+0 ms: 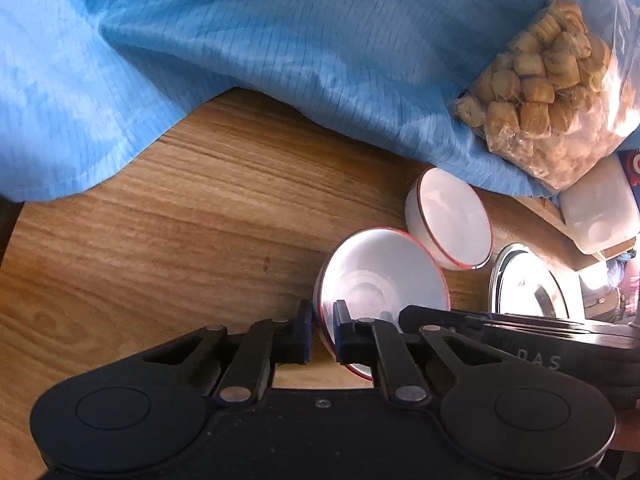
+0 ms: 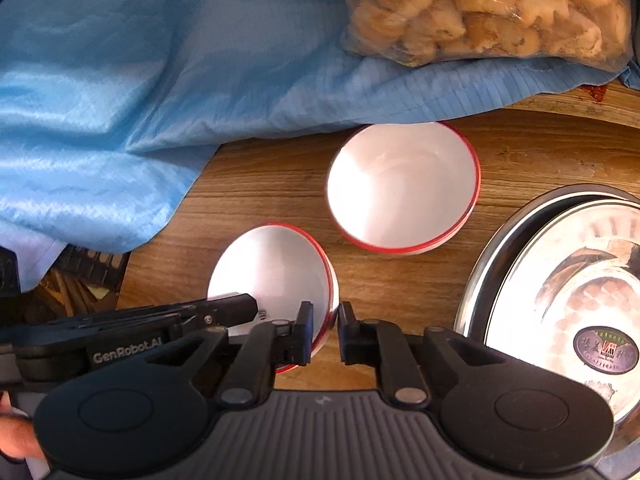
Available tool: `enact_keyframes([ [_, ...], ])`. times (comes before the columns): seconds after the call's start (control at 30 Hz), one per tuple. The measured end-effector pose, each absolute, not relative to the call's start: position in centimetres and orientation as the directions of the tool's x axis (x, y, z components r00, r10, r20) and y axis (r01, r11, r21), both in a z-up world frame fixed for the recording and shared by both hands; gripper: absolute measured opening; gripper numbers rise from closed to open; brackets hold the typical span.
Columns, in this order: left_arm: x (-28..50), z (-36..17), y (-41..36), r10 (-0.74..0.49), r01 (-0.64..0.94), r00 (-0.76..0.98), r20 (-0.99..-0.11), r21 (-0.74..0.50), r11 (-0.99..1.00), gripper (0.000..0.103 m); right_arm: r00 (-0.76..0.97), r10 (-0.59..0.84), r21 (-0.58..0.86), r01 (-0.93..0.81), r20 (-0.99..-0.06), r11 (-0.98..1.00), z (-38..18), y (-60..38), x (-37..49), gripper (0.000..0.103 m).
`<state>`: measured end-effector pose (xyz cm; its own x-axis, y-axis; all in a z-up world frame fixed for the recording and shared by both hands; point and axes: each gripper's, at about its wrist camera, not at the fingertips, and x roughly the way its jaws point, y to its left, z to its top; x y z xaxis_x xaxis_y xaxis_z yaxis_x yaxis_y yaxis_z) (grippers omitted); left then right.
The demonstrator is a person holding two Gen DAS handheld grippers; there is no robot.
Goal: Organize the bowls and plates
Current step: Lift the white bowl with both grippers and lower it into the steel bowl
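Two white bowls with red rims sit on a wooden table. Both grippers grasp the near bowl [image 1: 376, 280] [image 2: 276, 272]. My left gripper [image 1: 323, 330] is shut on its left rim, one finger inside and one outside. My right gripper [image 2: 325, 332] is shut on its right rim in the same way. The far bowl [image 1: 450, 224] [image 2: 404, 188] stands free, just behind the near one. A stack of shiny steel plates [image 1: 528, 284] [image 2: 560, 280] lies to the right, close to the right gripper.
A crumpled blue cloth [image 1: 240, 48] [image 2: 160, 80] covers the back of the table and touches the far bowl. A clear bag of brown snacks [image 1: 552, 80] [image 2: 480, 4] lies on it. A white lidded box [image 1: 600, 208] sits at the far right.
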<state>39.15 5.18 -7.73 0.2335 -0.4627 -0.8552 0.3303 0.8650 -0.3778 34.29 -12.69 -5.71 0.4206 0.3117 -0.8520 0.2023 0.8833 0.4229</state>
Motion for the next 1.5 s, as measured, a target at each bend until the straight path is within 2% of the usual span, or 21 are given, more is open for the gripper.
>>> enact_keyframes([
  [0.43,34.6,-3.6,6.3,-0.472,0.362,0.350,-0.809,-0.347,0.865,0.009,0.485,0.366,0.464,0.095,-0.794,0.881,-1.5,-13.6,30.5,0.014],
  [0.83,30.8,-1.1,3.9,-0.482,0.417,0.396,-0.782,-0.314,0.853,0.010,0.535,0.361,0.460,0.060,-0.764,0.886,1.2,-16.0,26.6,0.014],
  [1.5,26.1,-2.0,1.9,-0.456,0.461,0.313,-0.833,-0.287,0.840,0.010,0.474,0.393,0.480,0.073,-0.788,0.874,-0.1,-17.7,21.0,0.015],
])
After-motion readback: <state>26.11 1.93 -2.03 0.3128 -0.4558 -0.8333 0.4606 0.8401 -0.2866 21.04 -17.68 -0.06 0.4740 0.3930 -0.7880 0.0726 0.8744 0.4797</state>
